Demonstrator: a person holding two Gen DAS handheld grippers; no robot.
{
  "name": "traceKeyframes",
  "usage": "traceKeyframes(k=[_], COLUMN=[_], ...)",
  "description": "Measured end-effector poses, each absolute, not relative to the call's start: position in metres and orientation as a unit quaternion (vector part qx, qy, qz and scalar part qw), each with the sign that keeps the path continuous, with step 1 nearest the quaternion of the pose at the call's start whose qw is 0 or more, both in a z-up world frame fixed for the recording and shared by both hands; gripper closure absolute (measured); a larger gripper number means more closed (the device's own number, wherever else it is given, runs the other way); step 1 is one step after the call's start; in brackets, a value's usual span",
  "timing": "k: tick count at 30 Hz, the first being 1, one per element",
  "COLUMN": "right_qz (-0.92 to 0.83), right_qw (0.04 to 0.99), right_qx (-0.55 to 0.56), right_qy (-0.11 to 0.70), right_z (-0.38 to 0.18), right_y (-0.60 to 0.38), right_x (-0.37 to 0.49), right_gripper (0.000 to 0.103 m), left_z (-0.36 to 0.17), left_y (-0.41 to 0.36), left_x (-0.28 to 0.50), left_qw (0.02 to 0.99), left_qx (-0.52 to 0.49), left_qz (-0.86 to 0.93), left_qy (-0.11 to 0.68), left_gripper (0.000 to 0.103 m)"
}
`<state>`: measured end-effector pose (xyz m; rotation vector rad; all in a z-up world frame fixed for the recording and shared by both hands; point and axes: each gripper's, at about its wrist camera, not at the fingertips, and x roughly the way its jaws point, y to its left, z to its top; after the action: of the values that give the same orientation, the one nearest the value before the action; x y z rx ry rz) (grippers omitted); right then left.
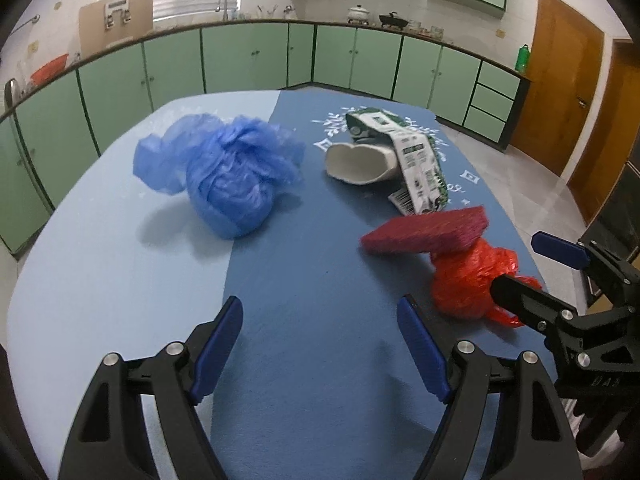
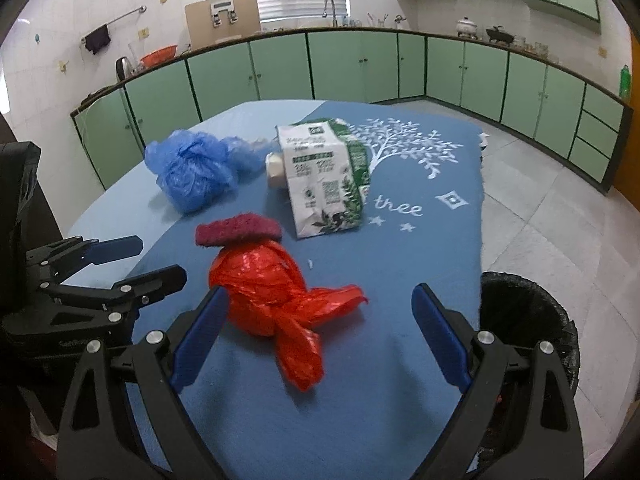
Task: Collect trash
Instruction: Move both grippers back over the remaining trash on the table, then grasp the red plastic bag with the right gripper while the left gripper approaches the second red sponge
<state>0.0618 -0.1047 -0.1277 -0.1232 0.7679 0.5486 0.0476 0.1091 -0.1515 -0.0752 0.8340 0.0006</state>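
Now I hold both tools spread and empty over the table (image 2: 400, 420): my right gripper (image 2: 316, 336) straddles the knotted red bag (image 2: 264, 296) to pinch it for what looks like a bin (image 2: 528, 320) at its right, while my left gripper (image 1: 320, 344) faces bare cloth, the blue bag (image 1: 224, 176) ahead-left.

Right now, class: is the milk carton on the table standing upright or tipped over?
Tipped over. The milk carton lies on its side on the blue table, a printed side panel facing up, against a white cup also lying down.
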Motion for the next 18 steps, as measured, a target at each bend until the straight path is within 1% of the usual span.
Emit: traceKeyframes(k=[6,8,10,11,13,15,18], right_qz=[0.272,0.281,0.298,0.307,0.322,0.336,0.339], right_qw=[0.881,0.877,0.868,0.864,0.858,0.853,0.854], right_qx=[-0.062,-0.062,-0.057,-0.054,-0.056,-0.063,-0.072], right_qy=[0.381,0.384,0.392,0.396,0.397,0.395,0.389], right_z=[-0.137,-0.139,-0.141,-0.142,-0.141,-0.138,-0.133], right_y=[-0.095,-0.092,-0.089,-0.088,-0.084,-0.081,-0.08], right_x=[0.07,0.071,0.072,0.072,0.07,0.067,0.063], right_gripper=[0.013,0.016,0.031,0.035,0.052,0.062,0.065], left_z=[-0.156,-0.157,-0.158,-0.158,-0.156,-0.153,-0.148], left_y=[0.115,0.115,0.115,0.115,0.113,0.113,0.111], left_x=[0.051,0.051,0.052,0.052,0.052,0.057,0.06], left_qw=[0.91,0.909,0.908,0.908,0.908,0.908,0.91], left_qx=[-0.045,-0.048,-0.05,-0.05,-0.051,-0.052,-0.053], left_qz=[0.002,0.003,0.003,0.003,0.003,0.001,-0.003], left_qy=[0.412,0.414,0.415,0.415,0.416,0.416,0.412], left_gripper=[0.026,0.026,0.026,0.026,0.026,0.026,0.026])
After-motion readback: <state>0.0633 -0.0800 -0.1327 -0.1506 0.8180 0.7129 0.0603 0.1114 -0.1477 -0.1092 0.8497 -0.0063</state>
